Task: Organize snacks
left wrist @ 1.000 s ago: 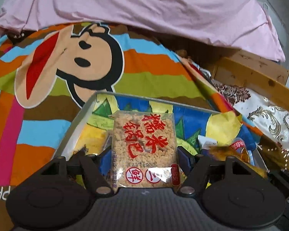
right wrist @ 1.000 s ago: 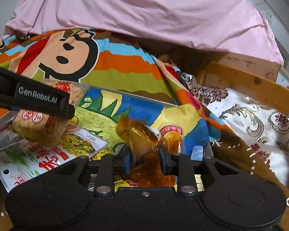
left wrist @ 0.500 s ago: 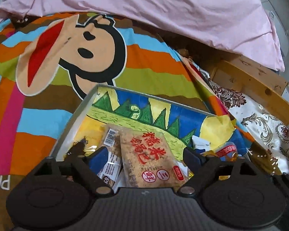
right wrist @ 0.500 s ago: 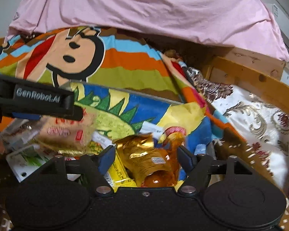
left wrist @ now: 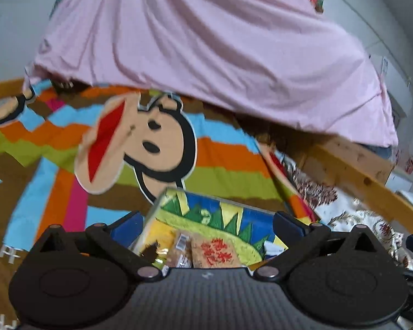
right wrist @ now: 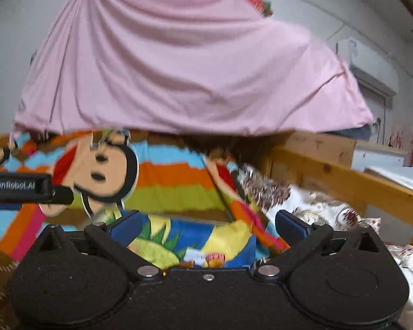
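Note:
A shallow box with a bright cartoon lining lies on the striped monkey bedspread. In the left wrist view a rice cracker packet with red characters rests in it beside a barcoded packet. My left gripper hangs above them, its jaws still opening wide, with nothing between them. In the right wrist view the box shows the lining and a small snack label. My right gripper is likewise opening wide and holds nothing. The left gripper's arm crosses that view's left edge.
A pink sheet hangs over the far end of the bed. A wooden bed rail runs along the right, with a floral brown-and-white cloth inside it. A white wall and a door stand behind.
Both grippers let go of their snacks, the rice cracker packet on the left and the golden wrapped snack on the right, which now lie in the box. Both jaws spread wide and both hands rose.

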Available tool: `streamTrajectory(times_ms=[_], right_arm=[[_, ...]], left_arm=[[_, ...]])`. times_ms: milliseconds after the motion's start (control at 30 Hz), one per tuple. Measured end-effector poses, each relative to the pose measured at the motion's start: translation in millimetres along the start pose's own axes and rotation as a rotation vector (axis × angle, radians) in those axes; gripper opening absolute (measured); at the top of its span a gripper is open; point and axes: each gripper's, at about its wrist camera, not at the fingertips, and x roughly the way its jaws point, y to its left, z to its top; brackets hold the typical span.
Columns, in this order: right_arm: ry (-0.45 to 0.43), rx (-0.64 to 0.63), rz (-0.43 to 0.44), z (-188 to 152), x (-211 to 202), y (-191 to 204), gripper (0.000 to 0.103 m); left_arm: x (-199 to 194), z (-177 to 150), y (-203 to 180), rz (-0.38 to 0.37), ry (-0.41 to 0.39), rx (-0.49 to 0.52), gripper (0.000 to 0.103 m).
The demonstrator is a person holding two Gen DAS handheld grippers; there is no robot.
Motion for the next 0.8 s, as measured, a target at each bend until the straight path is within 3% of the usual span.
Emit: streamTrajectory(times_ms=[167, 600, 800], right_arm=[[-0.047, 0.021, 0.006, 7.0, -33.9, -11.4, 0.102], [-0.173, 0.042, 0.026, 18.1, -108.1, -21.2, 0.102], [-0.178, 0.041, 0.042, 12.3, -136.9, -22.9, 0.102]], left_arm=[[-37.8, -3.8, -1.1, 0.012, -0.065, 0.018, 0.102], [-118.9, -16.2, -1.0, 0.071, -0.144, 0.071, 0.102], [-145.3, -34.6, 3.4, 0.093, -0.115, 0.093, 0.102]])
